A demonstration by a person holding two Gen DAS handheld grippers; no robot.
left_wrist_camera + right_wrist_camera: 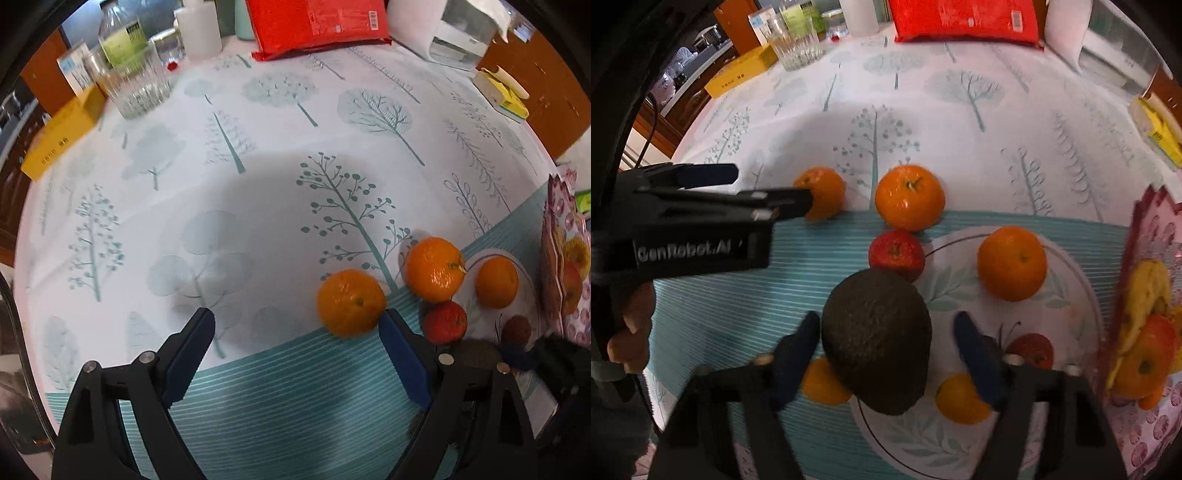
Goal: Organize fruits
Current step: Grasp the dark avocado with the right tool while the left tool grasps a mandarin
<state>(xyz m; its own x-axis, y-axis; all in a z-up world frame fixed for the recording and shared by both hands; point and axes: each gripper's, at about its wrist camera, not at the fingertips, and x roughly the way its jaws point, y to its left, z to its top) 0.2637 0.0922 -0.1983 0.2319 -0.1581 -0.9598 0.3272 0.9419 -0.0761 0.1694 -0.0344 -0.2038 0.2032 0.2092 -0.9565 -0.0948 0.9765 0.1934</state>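
A dark pebbly-skinned avocado (877, 343) is seen between the right tool's (886, 332) half-spread fingers, above the white leaf-patterned plate (1067, 258); grip contact cannot be told. The left tool (295, 332) is spread wide, a round orange mandarin (351, 302) lying just ahead by its right finger.

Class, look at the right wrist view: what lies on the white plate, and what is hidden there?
On the plate lie an orange and a small red fruit. The avocado and the fingers cover part of it, so anything beneath them cannot be seen.

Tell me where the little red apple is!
In the right wrist view the red apple sits mid-picture on the striped cloth, just left of the plate, between the stemmed orange behind and the avocado in front.
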